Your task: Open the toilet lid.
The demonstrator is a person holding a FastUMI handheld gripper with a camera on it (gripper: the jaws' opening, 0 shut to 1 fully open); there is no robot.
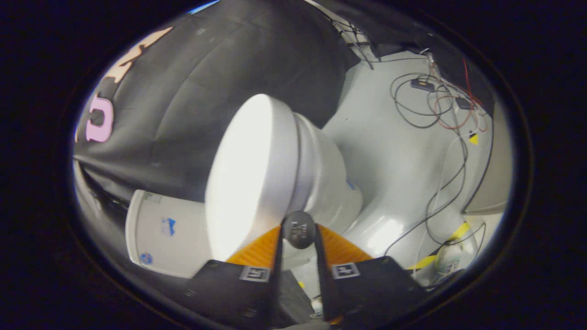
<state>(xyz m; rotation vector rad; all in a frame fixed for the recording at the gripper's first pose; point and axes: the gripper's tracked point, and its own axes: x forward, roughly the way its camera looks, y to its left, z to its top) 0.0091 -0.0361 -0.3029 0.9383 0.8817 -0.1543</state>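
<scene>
The white toilet lid (247, 174) appears tilted sideways just ahead of my fingers, and it lies close against the seat and bowl (325, 178) beside it. A dark round knob (299, 229) is fixed at the lid's near edge. My gripper (299, 240) holds this knob, with both orange fingers (261, 250) pressing on it from either side. The white tank (160, 229) stands behind the lid, against the black cloth wall.
A grey floor (394, 151) stretches beyond the bowl, with black and red cables (435, 105) lying loose across it. Yellow tape marks (458, 231) and a white bottle (451, 261) sit near the right finger's side.
</scene>
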